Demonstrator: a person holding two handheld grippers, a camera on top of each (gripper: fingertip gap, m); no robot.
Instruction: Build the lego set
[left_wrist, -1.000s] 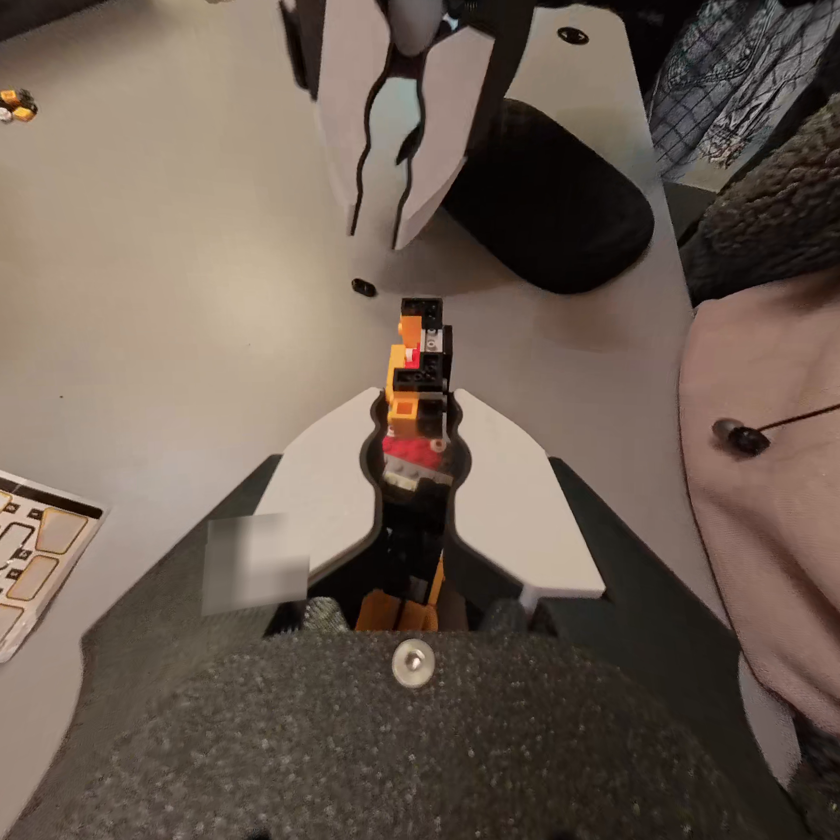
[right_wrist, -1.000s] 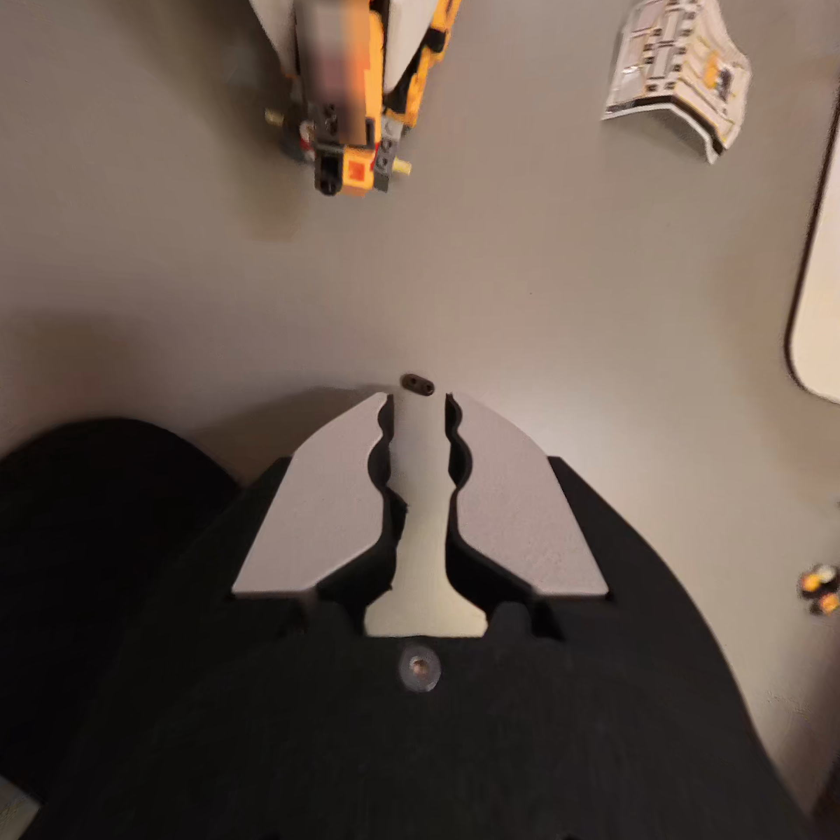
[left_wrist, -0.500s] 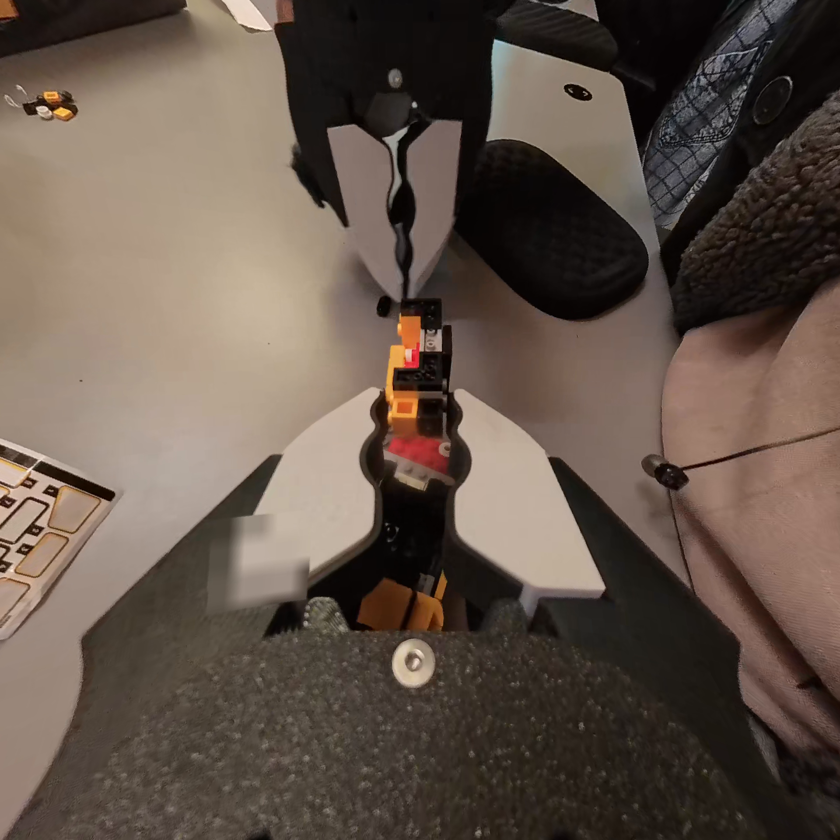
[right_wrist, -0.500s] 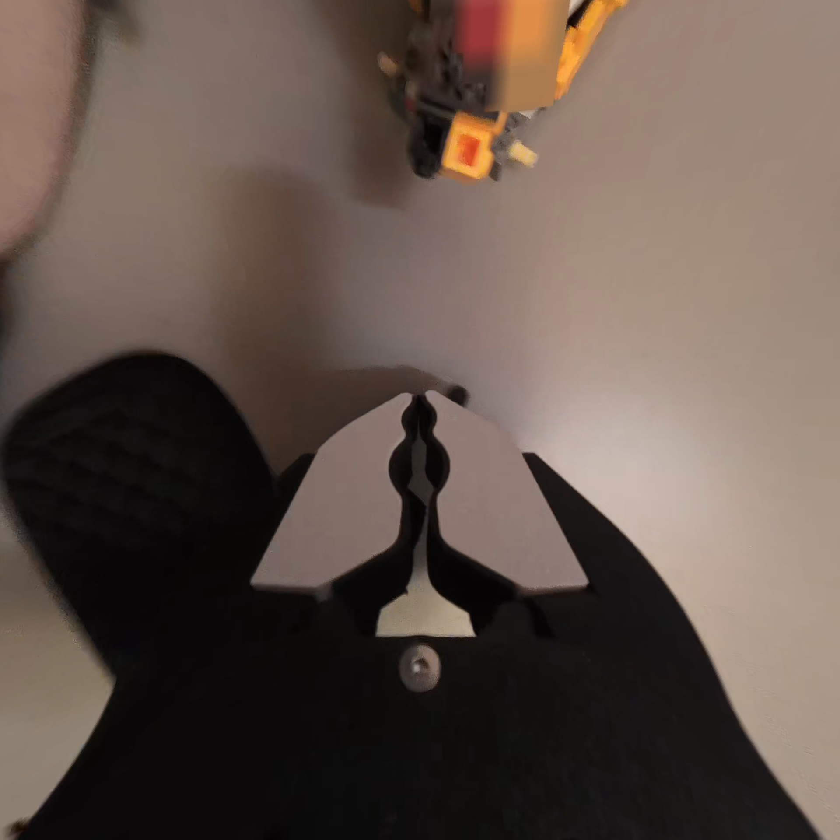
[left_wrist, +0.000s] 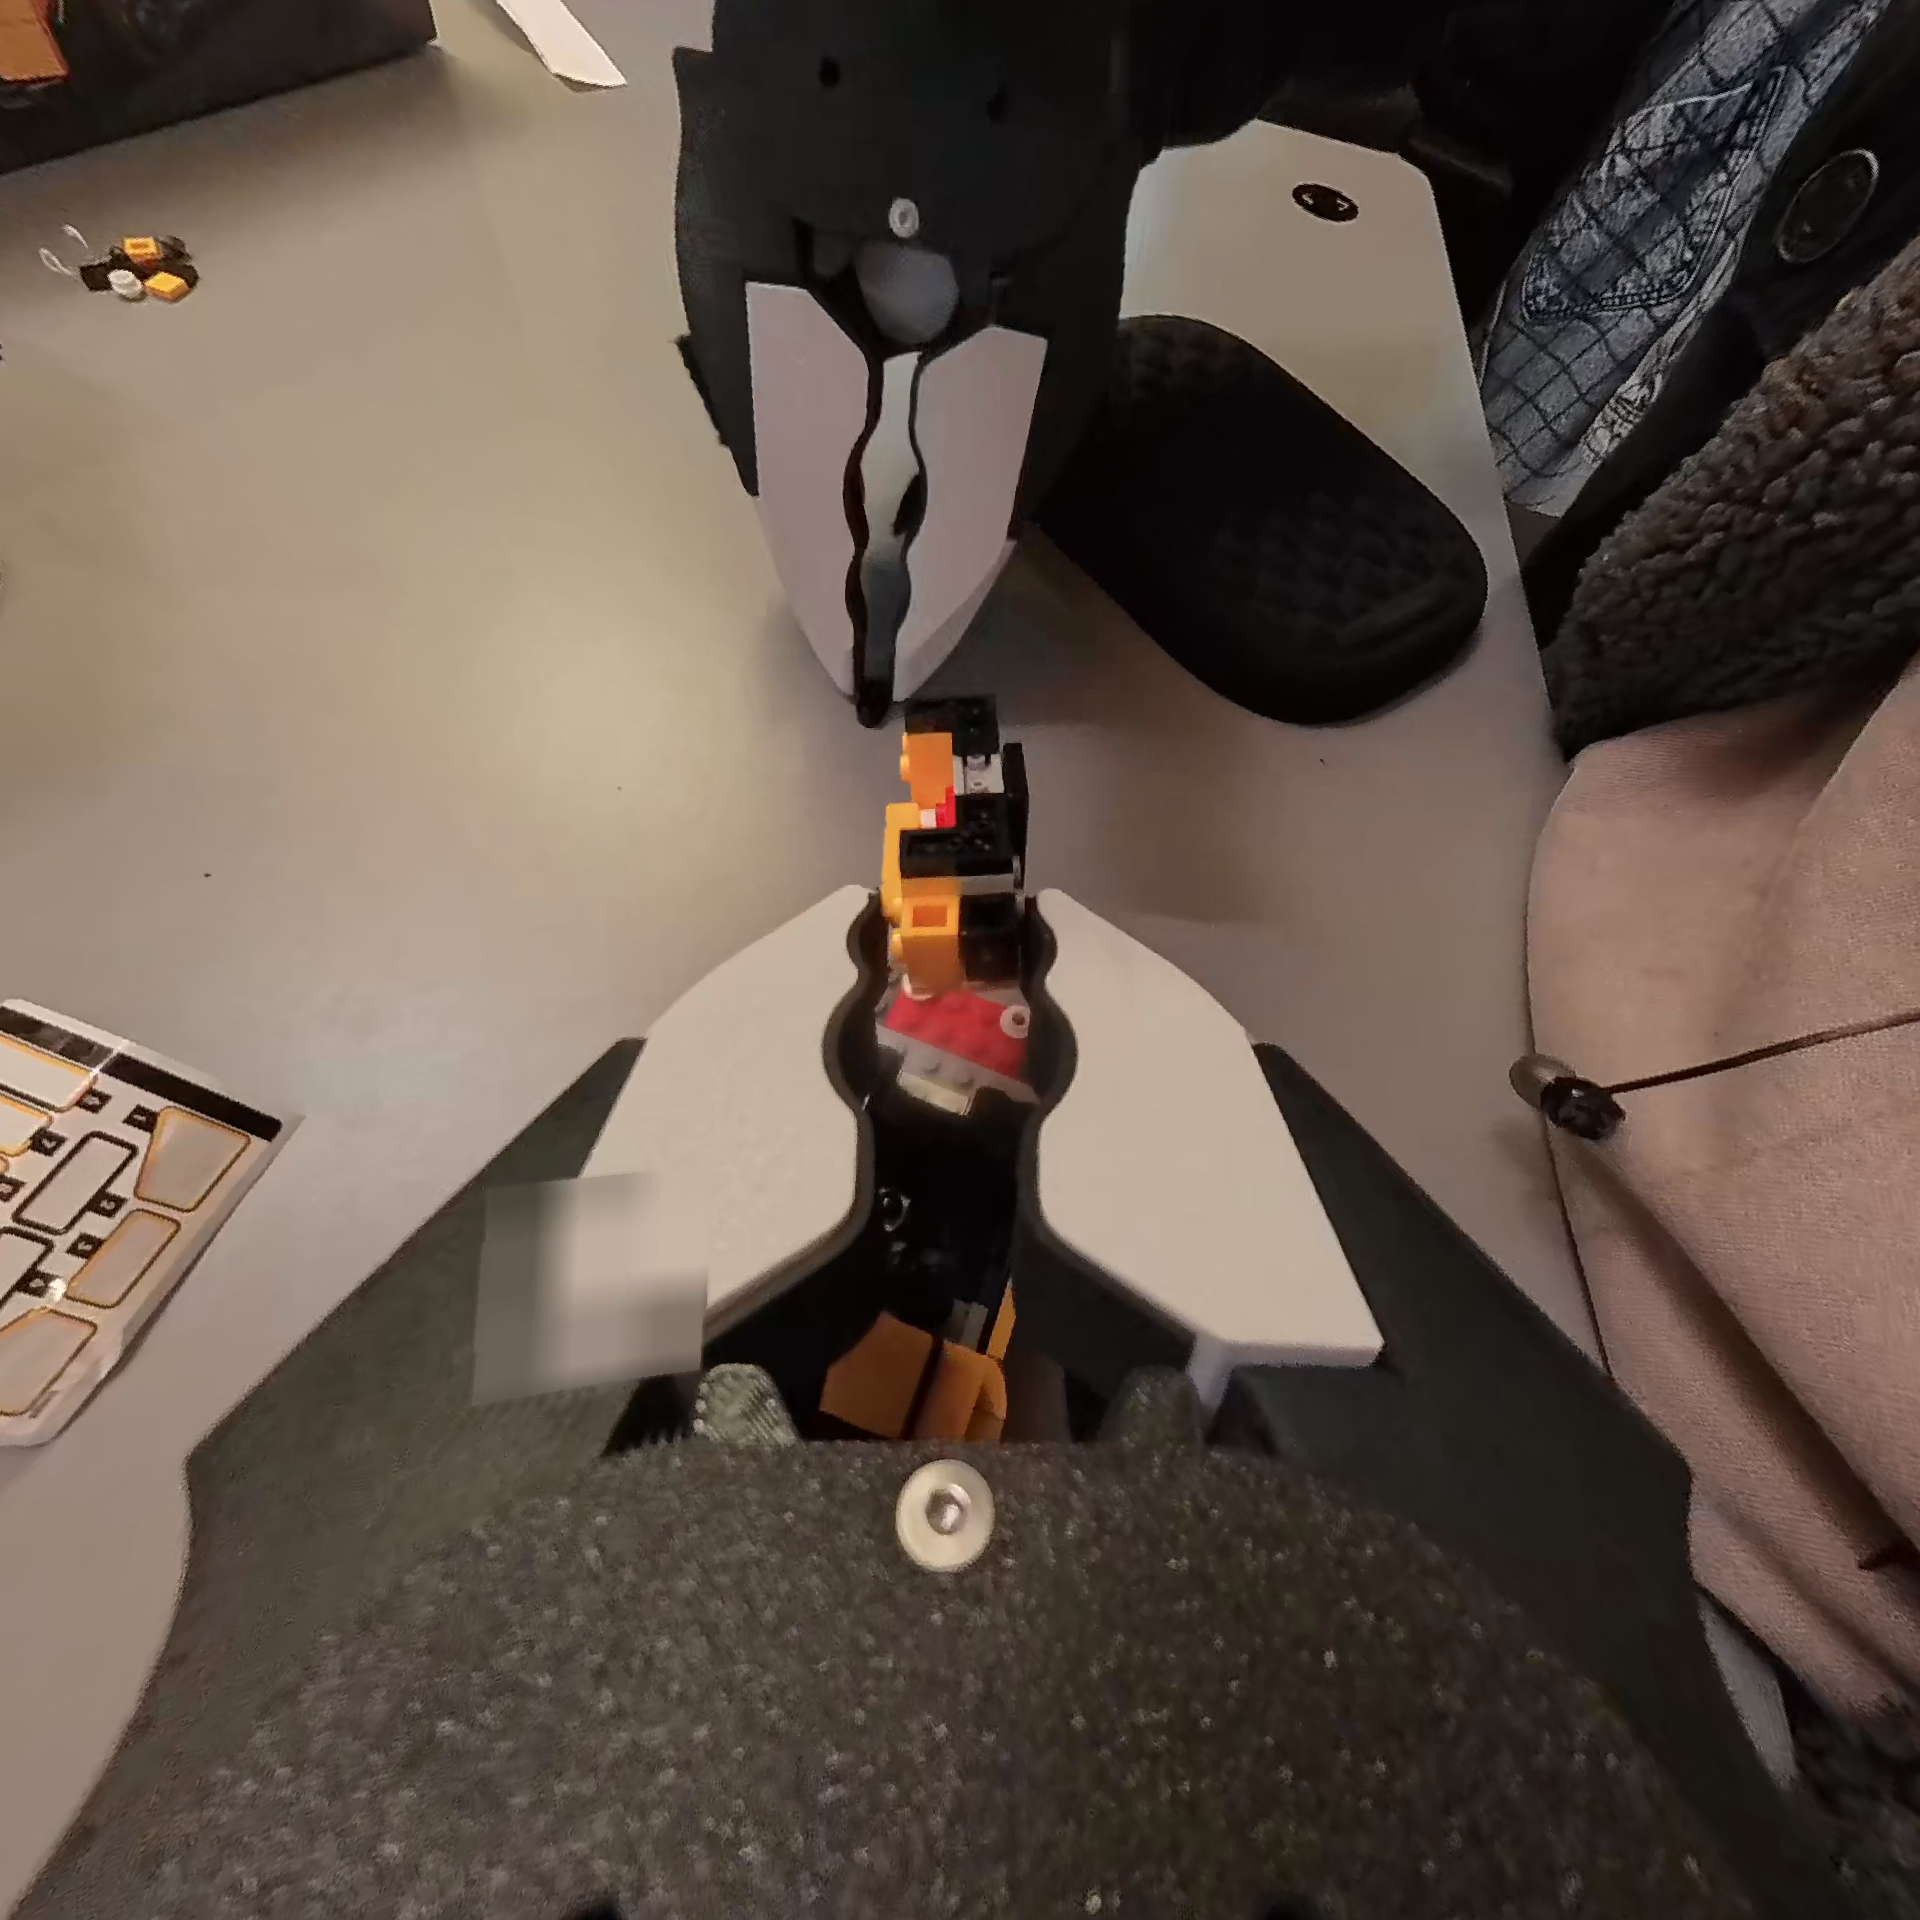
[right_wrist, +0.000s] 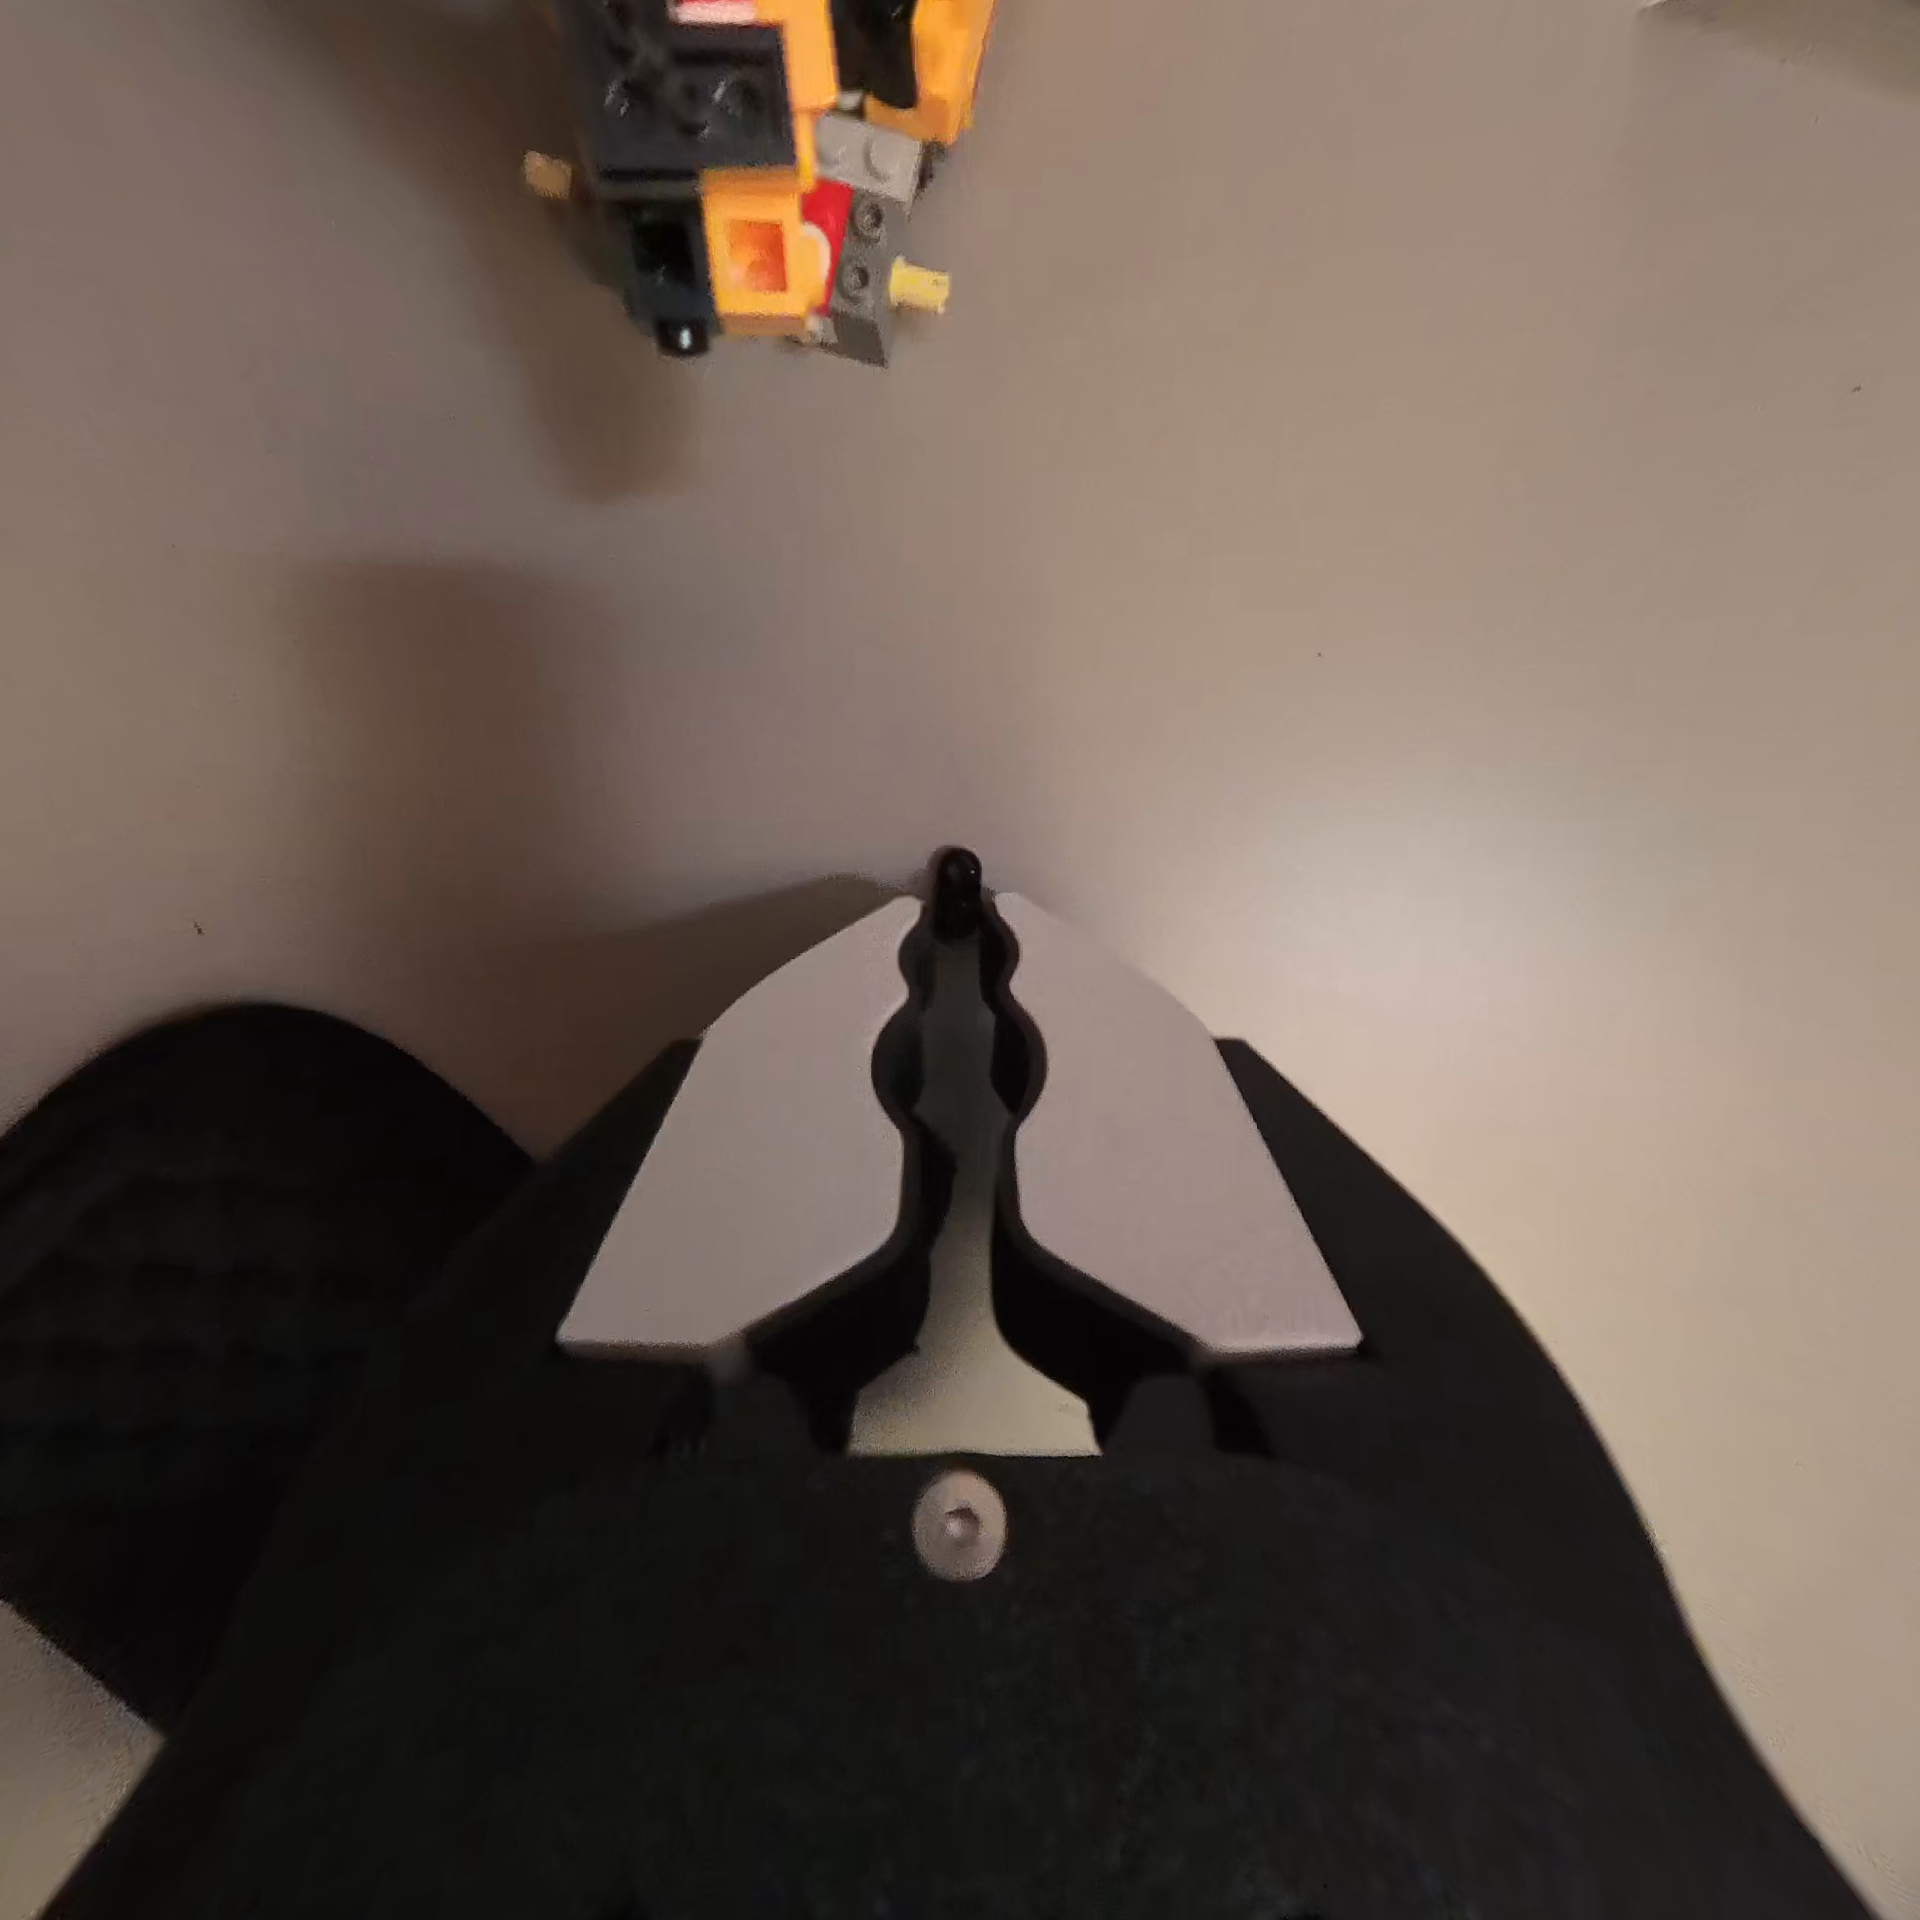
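My left gripper (left_wrist: 951, 904) is shut on an orange, black and red lego model (left_wrist: 956, 831) that sticks out forward past its fingertips, above the grey table (left_wrist: 364, 623). My right gripper (right_wrist: 958, 902) is shut on a small black lego piece (right_wrist: 954, 883) whose end pokes out between its tips. In the left wrist view the right gripper (left_wrist: 878, 686) points down at the table just beyond the model's front end. In the right wrist view the model (right_wrist: 769, 208) sits at the top, ahead of the black piece.
A sticker sheet (left_wrist: 94, 1195) lies at the left. Several small loose lego pieces (left_wrist: 135, 272) sit at the far left. A black mesh pad (left_wrist: 1268, 540) lies behind the right gripper. A person's pink clothing (left_wrist: 1714, 1143) and a dark fleece (left_wrist: 1766, 520) are at the right. About 12 cm separates my left fingertips from my right. The dark fleece (left_wrist: 1766, 520) is about equally far from each gripper, around 20 cm.
My right gripper came down over the small black piece on the table, closed on it and now holds it at its tips. The left gripper kept the model almost still.
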